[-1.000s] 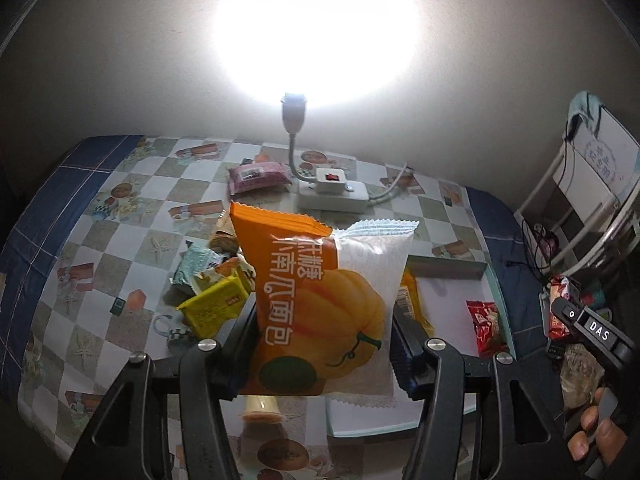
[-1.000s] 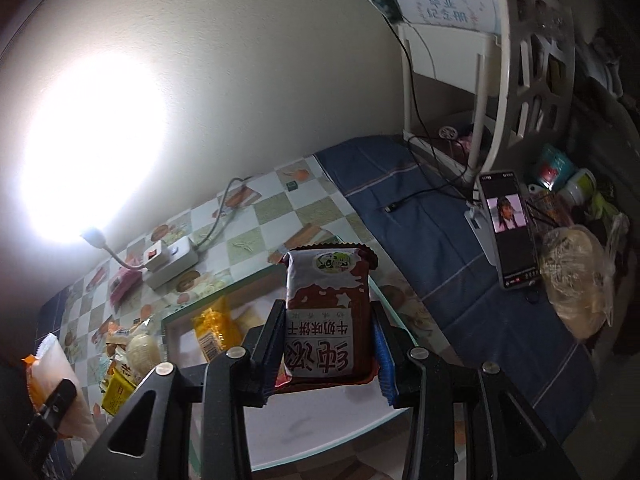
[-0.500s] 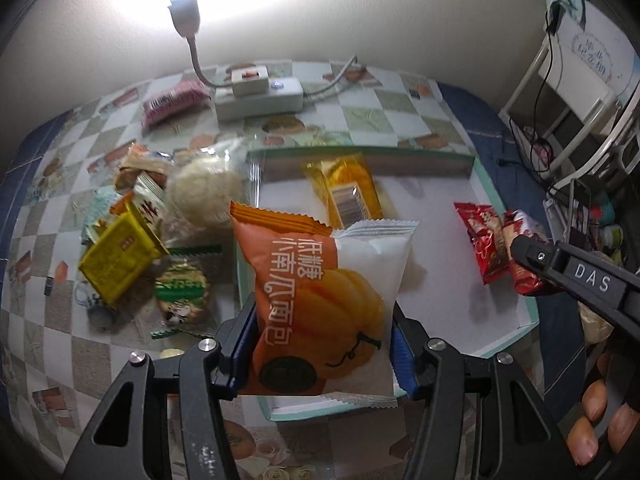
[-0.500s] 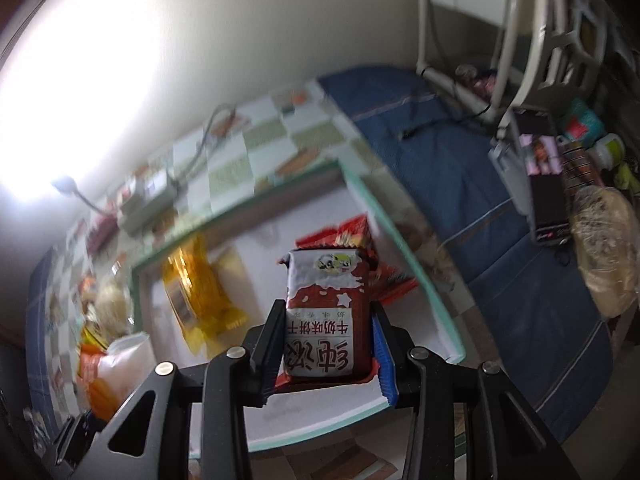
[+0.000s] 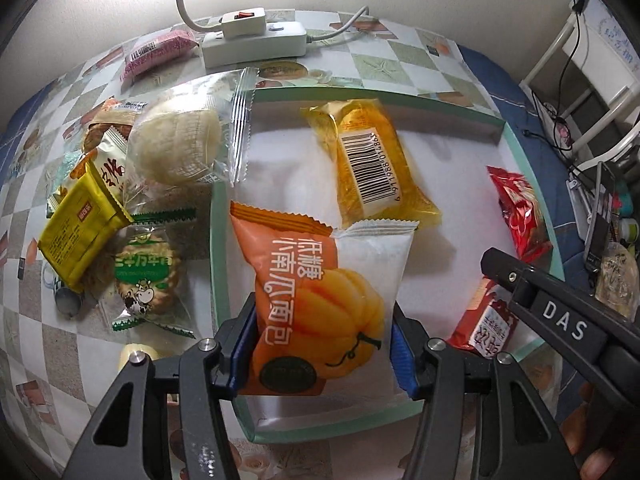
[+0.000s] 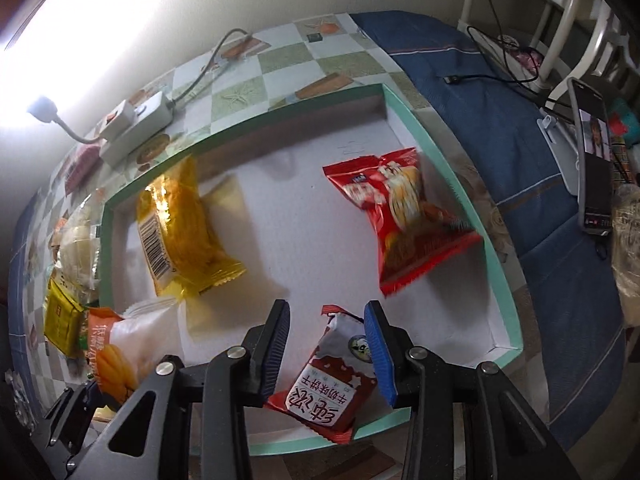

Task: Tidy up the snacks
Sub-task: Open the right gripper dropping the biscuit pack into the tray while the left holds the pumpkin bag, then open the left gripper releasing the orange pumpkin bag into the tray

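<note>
My left gripper [image 5: 322, 320] is shut on an orange-and-white pumpkin bread packet [image 5: 320, 276], held upright over the near-left part of the white tray with a green rim [image 5: 360, 94]. My right gripper [image 6: 326, 312] is shut on a red-and-white biscuit packet [image 6: 324, 392]. That packet sits askew between the jaws, low over the tray's near edge [image 6: 460, 184]. A yellow barcode packet [image 5: 368, 164] and a red snack bag [image 6: 404, 216] lie inside the tray. In the left wrist view, a finger of the right gripper [image 5: 560, 320] reaches in from the right.
Left of the tray lies a heap of snacks: a yellow packet [image 5: 80, 236], a clear-wrapped bun [image 5: 176, 148], a green-and-white biscuit [image 5: 144, 272] and a pink packet [image 5: 160, 52]. A white power strip [image 5: 252, 40] with a lamp sits behind. A phone on a stand [image 6: 596, 160] stands at right.
Both grippers have come down and tipped toward the tray, which now fills the views. The red-and-white packet has gone from upright to askew in the right jaws.
</note>
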`<state>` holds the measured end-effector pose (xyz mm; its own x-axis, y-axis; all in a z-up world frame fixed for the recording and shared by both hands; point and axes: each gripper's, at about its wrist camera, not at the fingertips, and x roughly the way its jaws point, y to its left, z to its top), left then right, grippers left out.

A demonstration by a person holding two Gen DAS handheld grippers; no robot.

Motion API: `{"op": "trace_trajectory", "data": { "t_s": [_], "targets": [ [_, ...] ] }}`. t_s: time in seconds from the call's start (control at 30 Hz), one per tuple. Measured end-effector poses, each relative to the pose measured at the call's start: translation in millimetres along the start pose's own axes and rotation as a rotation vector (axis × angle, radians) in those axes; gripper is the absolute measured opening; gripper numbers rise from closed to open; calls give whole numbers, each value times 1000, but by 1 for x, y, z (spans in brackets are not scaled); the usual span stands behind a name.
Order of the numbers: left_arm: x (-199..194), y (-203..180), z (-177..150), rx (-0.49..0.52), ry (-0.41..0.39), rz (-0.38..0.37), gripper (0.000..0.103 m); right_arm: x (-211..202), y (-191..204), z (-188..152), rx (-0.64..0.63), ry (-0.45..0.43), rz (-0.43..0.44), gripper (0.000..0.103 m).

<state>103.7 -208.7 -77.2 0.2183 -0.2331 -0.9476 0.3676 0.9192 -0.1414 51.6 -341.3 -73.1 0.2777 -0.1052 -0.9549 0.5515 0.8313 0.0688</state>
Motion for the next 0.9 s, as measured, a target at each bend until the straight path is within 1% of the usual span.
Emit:
{"op": "trace_trajectory", "data": {
  "t_s": [0.27, 0.37, 0.53, 0.67, 0.87, 0.9],
  "targets": [
    [3, -4, 2, 37, -2, 9, 59, 4, 4, 0, -9, 8, -12, 43],
    [3, -5, 3, 40, -3, -9, 59, 2, 2, 2, 1, -1, -14, 43],
    [6, -10, 2, 59, 7, -14, 59, -8, 1, 3, 13, -27, -8, 43],
    [14, -11, -1, 67, 31, -15, 59, -11, 2, 4, 12, -34, -6, 43],
    [17, -11, -2, 73, 40, -11, 62, -7, 3, 4, 9, -21, -7, 43],
    [19, -13, 0, 73, 48, -13, 66, -6, 3, 4, 9, -21, -7, 43]
  ]
}}
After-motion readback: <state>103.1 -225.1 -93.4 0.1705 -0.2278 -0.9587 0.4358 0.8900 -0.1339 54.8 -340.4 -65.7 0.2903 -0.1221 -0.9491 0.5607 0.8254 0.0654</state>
